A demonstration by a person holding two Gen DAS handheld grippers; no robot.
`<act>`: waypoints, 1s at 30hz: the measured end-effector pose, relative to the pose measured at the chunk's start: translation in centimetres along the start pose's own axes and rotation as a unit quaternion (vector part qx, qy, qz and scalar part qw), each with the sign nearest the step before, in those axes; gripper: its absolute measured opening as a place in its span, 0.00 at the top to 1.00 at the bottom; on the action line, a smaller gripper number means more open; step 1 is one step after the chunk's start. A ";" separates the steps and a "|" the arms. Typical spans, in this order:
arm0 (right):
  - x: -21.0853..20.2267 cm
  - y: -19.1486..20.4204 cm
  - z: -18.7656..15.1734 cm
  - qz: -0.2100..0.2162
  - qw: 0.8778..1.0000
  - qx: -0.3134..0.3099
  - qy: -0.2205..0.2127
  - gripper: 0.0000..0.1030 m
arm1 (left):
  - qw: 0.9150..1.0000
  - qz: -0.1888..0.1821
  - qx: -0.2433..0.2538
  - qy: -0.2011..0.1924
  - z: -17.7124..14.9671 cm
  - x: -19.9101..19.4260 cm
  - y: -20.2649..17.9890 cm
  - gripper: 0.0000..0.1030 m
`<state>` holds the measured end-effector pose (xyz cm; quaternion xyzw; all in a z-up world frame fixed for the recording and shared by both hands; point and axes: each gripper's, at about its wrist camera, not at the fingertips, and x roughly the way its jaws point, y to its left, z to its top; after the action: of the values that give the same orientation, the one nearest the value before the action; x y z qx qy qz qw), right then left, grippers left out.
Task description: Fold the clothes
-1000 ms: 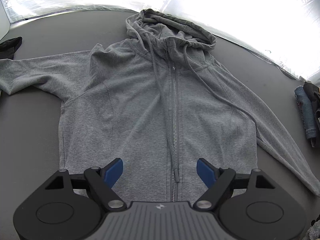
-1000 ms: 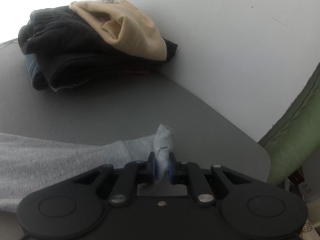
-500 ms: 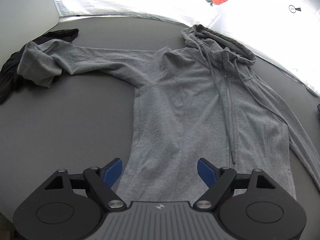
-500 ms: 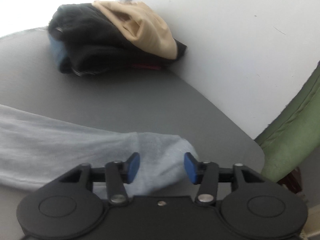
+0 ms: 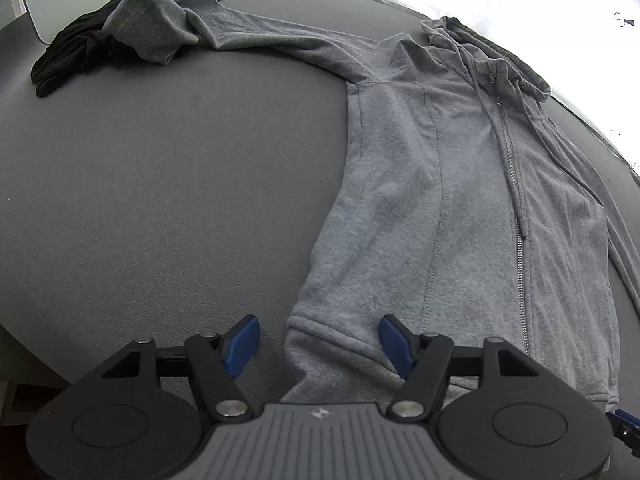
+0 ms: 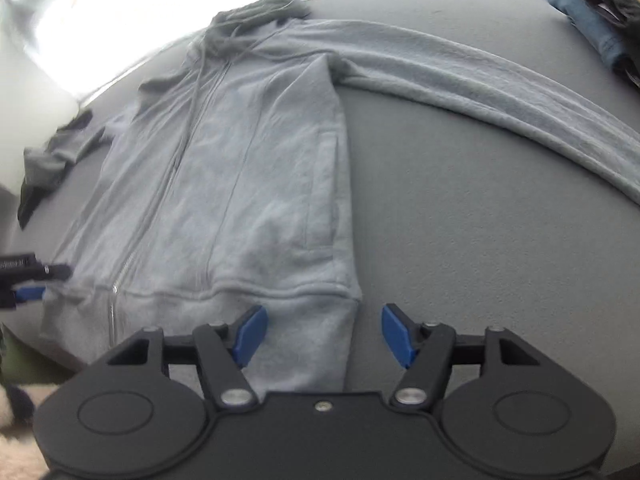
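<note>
**Left wrist view**
- Item: grey zip hoodie [image 5: 460, 200], laid face up and flat on the dark grey table [image 5: 180, 180], hood toward the far edge, hem toward the near edge.
- One sleeve [image 5: 260, 36] runs out toward the far left corner, where its cuff is bunched over a black garment [image 5: 68, 60].
- Zip closed, two drawcords trailing loose down the chest.
- Left gripper [image 5: 318, 344]: jaws closing, apart, straddling the hem's left corner. Cloth lies between the blue pads, which do not yet press it.

**Right wrist view** (somewhat blurred)
- Same hoodie [image 6: 240, 160], seen from the hem's other corner; the second sleeve [image 6: 500, 80] stretches out straight toward the table's right edge.
- Folded dark clothes [image 6: 600, 20] stacked at the far right corner.
- Right gripper [image 6: 324, 334]: jaws closing, apart, over the ribbed hem band's right corner, fabric between the pads and not pinched.
- The other gripper's tip [image 6: 28, 280] shows at the hem's opposite end.

**Handling notes (judgement)**
- Soft knit fleece: light, limp, no stiffness, likely to sag and drape once lifted. Not fragile.
- It probably drags on the matte table more than it slides.
- Best hold: the doubled hem band at both corners, where the cloth is thickest. Pinch both layers, or only the front panel will rise.
- Loose cords and long sleeves may swing or trail in the fold.
</note>
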<state>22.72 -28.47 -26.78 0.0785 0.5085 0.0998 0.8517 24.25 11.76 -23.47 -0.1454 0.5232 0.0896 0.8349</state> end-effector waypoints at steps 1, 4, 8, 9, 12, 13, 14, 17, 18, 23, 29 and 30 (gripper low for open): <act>-0.2 0.4 0.0 -0.007 1.000 -0.010 0.004 0.61 | 1.000 -0.002 0.003 -0.002 -0.1 -0.1 -0.3 0.59; -1.2 1.1 0.0 -0.016 0.999 -0.025 0.013 0.98 | 1.000 0.006 0.012 -0.008 -0.3 -0.9 -0.9 0.76; -3.3 0.5 -0.1 0.005 1.000 -0.001 0.016 0.98 | 1.000 0.007 0.011 -0.001 -0.4 -1.2 -1.0 0.78; -3.0 0.3 -0.3 0.005 1.000 0.002 0.024 0.98 | 1.000 0.012 0.011 0.004 -0.4 -0.9 -1.0 0.77; -2.4 -0.3 -0.2 -0.016 0.999 0.017 0.041 0.96 | 0.999 0.027 0.019 0.012 0.3 -0.6 -1.3 0.68; -2.5 -0.7 0.2 -0.021 0.999 0.022 0.033 0.95 | 0.999 0.026 0.019 0.008 0.7 -0.9 -1.2 0.64; -2.6 -1.0 0.6 -0.026 0.999 0.027 0.026 0.86 | 1.000 0.024 0.019 0.002 1.0 -1.2 -1.2 0.56; -4.0 -1.6 2.2 -0.054 0.998 0.032 -0.031 0.55 | 0.999 0.011 0.015 -0.036 2.4 -2.4 -1.3 0.29; -4.1 -1.5 3.0 -0.065 0.996 0.026 -0.048 0.53 | 0.999 0.004 0.014 -0.050 3.1 -2.7 -1.5 0.21; -2.1 -0.2 7.6 -0.106 0.990 -0.022 -0.090 0.46 | 0.997 -0.037 0.035 -0.064 6.9 -1.3 -4.1 0.10; 1.7 2.0 13.2 -0.134 0.980 -0.073 -0.130 0.67 | 0.996 -0.036 0.081 -0.020 10.8 3.7 -8.5 0.10; 2.8 2.3 14.4 -0.133 0.979 -0.078 -0.131 0.74 | 0.995 -0.036 0.089 -0.012 11.4 4.5 -9.1 0.10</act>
<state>36.48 -26.01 -21.81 -0.0436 0.3893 0.0140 0.9200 38.66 7.06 -21.51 -0.0883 0.5131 0.0140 0.8537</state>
